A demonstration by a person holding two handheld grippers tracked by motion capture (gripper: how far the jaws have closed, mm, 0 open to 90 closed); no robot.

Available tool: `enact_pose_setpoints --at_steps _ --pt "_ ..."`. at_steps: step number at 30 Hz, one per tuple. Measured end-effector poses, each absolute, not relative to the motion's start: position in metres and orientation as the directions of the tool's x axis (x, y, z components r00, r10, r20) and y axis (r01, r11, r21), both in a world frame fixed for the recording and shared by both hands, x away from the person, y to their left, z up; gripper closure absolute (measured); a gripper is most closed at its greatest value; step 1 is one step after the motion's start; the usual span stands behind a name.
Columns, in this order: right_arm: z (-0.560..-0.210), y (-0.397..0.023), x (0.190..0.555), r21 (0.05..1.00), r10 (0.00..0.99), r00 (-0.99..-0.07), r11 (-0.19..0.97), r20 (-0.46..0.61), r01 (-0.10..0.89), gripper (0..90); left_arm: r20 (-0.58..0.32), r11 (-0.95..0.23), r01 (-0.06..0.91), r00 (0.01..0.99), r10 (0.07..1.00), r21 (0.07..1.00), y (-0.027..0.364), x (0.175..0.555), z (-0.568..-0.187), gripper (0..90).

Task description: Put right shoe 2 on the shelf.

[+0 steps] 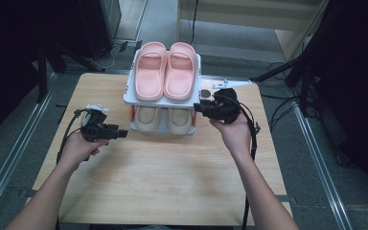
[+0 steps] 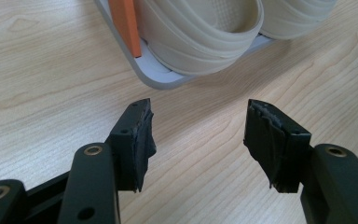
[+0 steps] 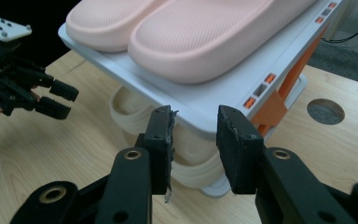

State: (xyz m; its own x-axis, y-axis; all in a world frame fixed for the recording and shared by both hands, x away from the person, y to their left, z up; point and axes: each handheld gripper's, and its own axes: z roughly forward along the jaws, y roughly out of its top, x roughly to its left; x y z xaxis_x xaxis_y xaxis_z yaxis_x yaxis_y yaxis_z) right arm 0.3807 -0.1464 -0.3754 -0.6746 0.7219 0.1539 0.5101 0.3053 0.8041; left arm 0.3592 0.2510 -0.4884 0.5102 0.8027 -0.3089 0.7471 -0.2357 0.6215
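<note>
A white two-shelf rack [image 1: 129,98] with orange struts stands at the table's far middle. Its top shelf [image 3: 233,88] carries a pair of pink slippers [image 1: 165,72] [image 3: 205,42]. Two cream slippers [image 1: 163,120] [image 2: 200,42] [image 3: 126,109] lie on the bottom tray [image 2: 158,81]. My left gripper [image 1: 123,133] [image 2: 198,126] hovers over bare wood just short of the tray's near left corner, jaws wide open and empty. At the rack's right front corner my right gripper [image 1: 197,107] [image 3: 195,126] points at the top shelf's edge, jaws apart with nothing pressed between them. The left gripper [image 3: 60,99] also appears far left in the right gripper view.
The wooden table [image 1: 163,182] reaches from the rack to the person's side. A round hole [image 3: 325,111] sits in the tabletop right of the rack. Metal rails [image 1: 316,158], cables and dark stands surround the table on the floor.
</note>
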Motion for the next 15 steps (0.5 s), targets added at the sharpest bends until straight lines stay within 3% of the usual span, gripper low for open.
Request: enact_pose_setpoints --at_steps 15 --pt "-0.417 -0.158 0.362 0.801 0.705 -0.692 0.320 0.156 0.506 60.0 -0.293 -0.251 0.736 0.523 0.801 0.628 0.246 0.364 -0.487 41.7"
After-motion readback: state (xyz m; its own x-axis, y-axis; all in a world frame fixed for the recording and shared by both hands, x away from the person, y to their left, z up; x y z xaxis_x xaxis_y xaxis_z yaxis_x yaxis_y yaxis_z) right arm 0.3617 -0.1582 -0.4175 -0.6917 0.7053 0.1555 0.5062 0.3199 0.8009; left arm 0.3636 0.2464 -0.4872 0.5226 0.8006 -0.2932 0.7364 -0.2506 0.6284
